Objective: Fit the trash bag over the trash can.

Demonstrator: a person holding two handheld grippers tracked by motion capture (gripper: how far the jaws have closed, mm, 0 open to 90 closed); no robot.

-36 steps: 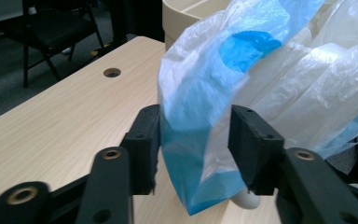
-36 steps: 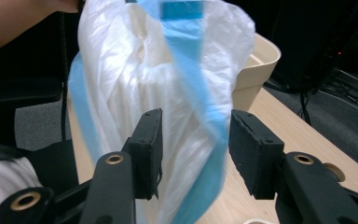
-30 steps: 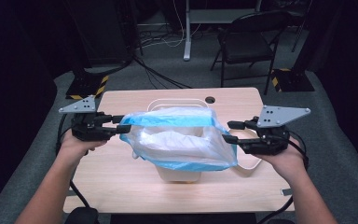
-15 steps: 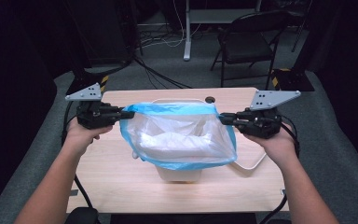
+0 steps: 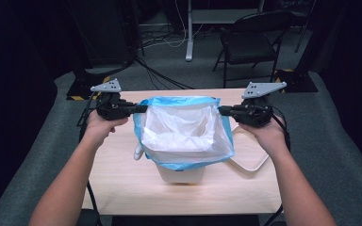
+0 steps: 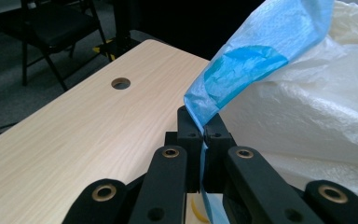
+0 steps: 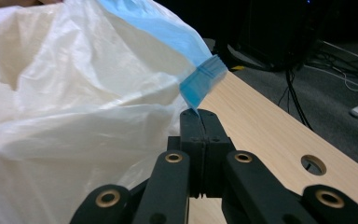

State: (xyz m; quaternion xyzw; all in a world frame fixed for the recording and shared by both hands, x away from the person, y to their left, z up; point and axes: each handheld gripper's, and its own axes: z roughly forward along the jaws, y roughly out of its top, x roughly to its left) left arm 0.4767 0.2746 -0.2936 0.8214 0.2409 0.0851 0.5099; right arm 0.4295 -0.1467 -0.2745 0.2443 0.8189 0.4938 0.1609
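Two grippers are held at opposite sides of a bag's mouth. The left gripper [image 5: 141, 108] is seen with its jaws pressed together on the blue rim [image 6: 242, 65] of the white plastic bag [image 5: 181, 127]; in the left gripper view the blue film is pinched between the closed jaws and runs up and away to the right. The right gripper [image 5: 221, 110] is likewise clamped on the opposite edge of that rim, and in the right gripper view a small blue tab [image 7: 203, 77] is caught at the jaw tips. Between the two grippers the rim is stretched wide, so that the bag's mouth is held open in a roughly square shape. The bag hangs over a white bin [image 5: 181, 173] standing near the middle of the wooden table [image 5: 122, 188], with the bin's lower body visible beneath the draped plastic. A white tray-like lid [image 5: 250, 157] lies on the table just beside the bin, under the person's right wrist. A round hole [image 6: 120, 83] is cut in the tabletop. A black folding chair [image 5: 250, 44] stands on the grey carpet beyond the table.
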